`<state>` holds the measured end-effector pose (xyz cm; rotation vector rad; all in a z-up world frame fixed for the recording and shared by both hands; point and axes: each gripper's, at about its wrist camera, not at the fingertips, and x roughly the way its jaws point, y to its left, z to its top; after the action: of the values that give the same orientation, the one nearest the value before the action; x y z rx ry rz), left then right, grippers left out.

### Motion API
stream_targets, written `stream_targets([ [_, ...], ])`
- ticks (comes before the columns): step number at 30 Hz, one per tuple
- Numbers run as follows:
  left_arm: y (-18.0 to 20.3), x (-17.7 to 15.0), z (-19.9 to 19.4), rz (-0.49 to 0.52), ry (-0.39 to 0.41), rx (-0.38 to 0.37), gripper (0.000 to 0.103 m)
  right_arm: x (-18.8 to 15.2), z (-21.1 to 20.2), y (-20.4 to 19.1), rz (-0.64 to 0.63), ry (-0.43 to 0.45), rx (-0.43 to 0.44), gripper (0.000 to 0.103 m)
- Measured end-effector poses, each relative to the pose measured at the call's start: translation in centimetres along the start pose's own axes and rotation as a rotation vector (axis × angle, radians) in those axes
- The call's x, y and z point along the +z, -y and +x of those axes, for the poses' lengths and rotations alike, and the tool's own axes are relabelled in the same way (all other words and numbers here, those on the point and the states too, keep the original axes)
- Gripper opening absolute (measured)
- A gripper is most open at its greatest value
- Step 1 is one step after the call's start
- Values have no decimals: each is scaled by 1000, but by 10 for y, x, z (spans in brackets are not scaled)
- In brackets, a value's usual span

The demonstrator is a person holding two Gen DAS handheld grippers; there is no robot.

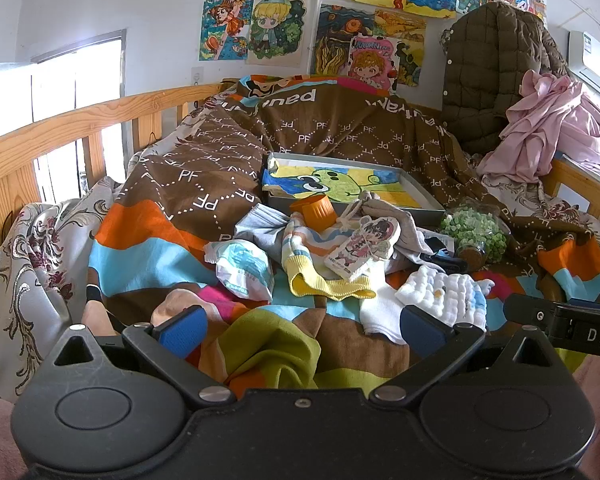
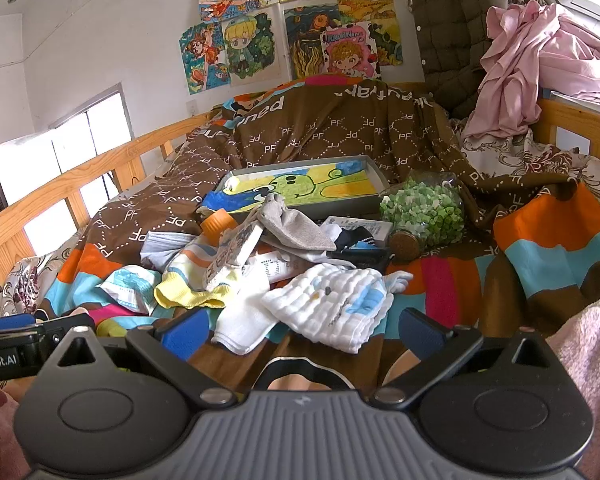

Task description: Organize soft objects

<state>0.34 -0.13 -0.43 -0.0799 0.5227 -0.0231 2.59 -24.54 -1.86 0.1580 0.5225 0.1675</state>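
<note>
Left wrist view: left gripper [image 1: 302,330] spread wide, holding nothing, hovering over striped blanket [image 1: 148,256]. White quilted cloth [image 1: 440,294] lies ahead and right of fingers, long axis crosswise, touching white sock [image 1: 380,316]. Blanket print reads "PF". Other tool marked "DAS".

Right wrist view: right gripper [image 2: 302,332] spread, empty. Cloth [image 2: 332,304] straight ahead, just beyond fingertips; right hand judged nearer. Neighbouring tool reads "Robot.AI"; poster [image 2: 348,50] reads "MORNING".

Bare blanket [image 2: 456,280] lies open to the right of the white cloth [image 2: 332,304], with free passage there. Ahead, a heap of socks [image 2: 196,292], the card [image 1: 360,250] and the orange cup [image 1: 314,210] crowds the middle; behind it the grey tray [image 2: 376,176] and the jar of green bits [image 2: 424,208] block the way.
</note>
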Motion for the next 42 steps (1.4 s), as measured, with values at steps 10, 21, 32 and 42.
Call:
stream_targets([
  [10,0,0,0,0,-1,1,102,1,0,0,1,-2,0,103],
  [21,-11,4,5,-41,-34,18,102,1,15,-8,-17,-90,24,103],
  [32,-35,50,27,32,-112,-34,102,40,26,-41,-141,-171,142,103],
  [42,-64,92,80,229,-198,-78,102,62,69,-99,-606,-38,180,103],
])
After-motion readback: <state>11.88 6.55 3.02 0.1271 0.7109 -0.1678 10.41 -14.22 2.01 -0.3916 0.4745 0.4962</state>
